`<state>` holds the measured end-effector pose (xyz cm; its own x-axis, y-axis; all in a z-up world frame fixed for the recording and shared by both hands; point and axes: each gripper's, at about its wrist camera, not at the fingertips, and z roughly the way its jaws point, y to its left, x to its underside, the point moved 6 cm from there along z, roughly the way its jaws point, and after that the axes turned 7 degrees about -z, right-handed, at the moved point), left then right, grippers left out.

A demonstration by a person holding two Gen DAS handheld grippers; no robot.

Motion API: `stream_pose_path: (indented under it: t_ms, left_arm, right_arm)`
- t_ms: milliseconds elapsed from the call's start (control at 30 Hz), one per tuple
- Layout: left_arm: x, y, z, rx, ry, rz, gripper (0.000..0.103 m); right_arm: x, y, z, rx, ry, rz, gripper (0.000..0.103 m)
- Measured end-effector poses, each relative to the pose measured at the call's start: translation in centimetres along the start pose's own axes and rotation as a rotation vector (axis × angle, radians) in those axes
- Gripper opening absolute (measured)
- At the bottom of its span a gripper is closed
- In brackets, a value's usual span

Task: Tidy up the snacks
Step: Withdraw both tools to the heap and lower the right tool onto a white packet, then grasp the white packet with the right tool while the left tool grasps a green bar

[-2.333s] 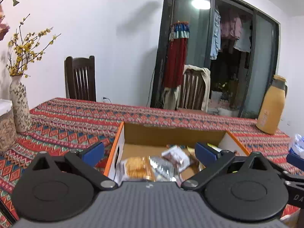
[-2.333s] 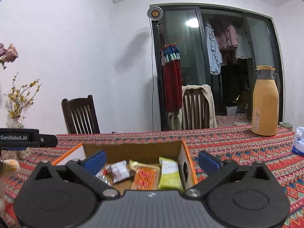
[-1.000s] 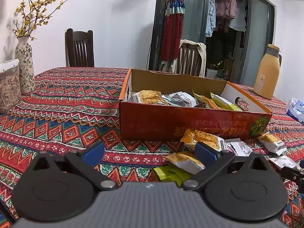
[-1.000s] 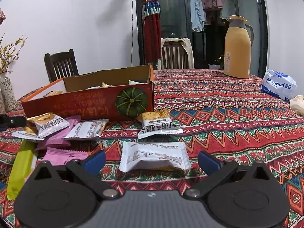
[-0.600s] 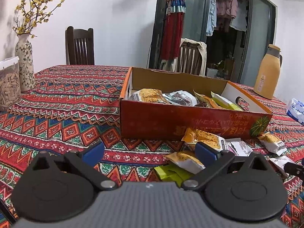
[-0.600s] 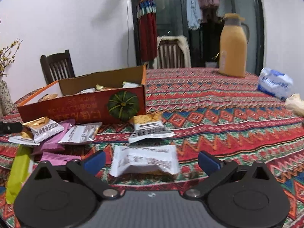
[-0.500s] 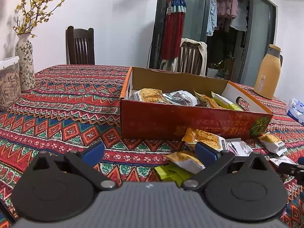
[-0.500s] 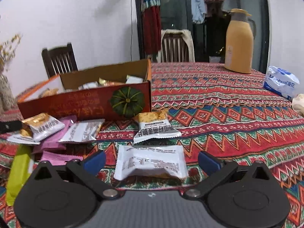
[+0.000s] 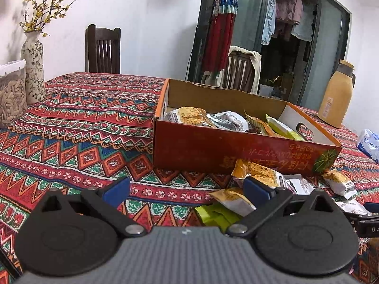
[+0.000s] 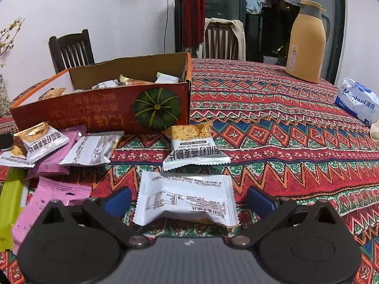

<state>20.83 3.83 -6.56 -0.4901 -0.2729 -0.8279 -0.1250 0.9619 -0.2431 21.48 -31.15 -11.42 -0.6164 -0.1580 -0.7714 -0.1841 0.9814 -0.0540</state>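
An open red cardboard box point(image 9: 213, 151) point(image 10: 99, 108) with snack packets inside stands on the patterned tablecloth. Loose snack packets lie in front of it. My right gripper point(image 10: 188, 198) is open, low over the table, with a white packet point(image 10: 187, 198) lying between its blue fingertips. A gold-and-white packet point(image 10: 193, 146) lies just beyond, and pink point(image 10: 52, 196) and green point(image 10: 10, 203) packets lie to the left. My left gripper point(image 9: 186, 190) is open and empty, left of an orange packet point(image 9: 233, 200) and a green one point(image 9: 218, 215).
A tan thermos point(image 10: 306, 42) and a white tissue pack point(image 10: 357, 100) stand at the far right. A flower vase point(image 9: 33, 71) and a clear jar point(image 9: 10, 92) stand at the left. Wooden chairs point(image 9: 103, 48) stand behind the table.
Both grippers came down from above the box to table level in front of it. Since then the right gripper has edged closer to the white packet. The left has barely moved.
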Motion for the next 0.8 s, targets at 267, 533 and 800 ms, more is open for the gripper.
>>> stream_pose_path:
  t_ms: [267, 533, 800]
  left_arm:
    - [0.0, 0.0, 0.0, -0.002, 0.002, -0.003, 0.103]
    - [-0.2, 0.5, -0.3, -0.045, -0.022, -0.028, 0.103]
    - [0.2, 0.5, -1.6, -0.1, -0.008, -0.02, 0.103]
  right_arm:
    - [0.4, 0.4, -1.3, -0.003, -0.088, 0.006, 0.066]
    - [0.7, 0.4, -2.7, -0.004, -0.204, 0.019, 0.028]
    - [0.8, 0.0, -3.3, -0.055, -0.255, 0.046, 0.013]
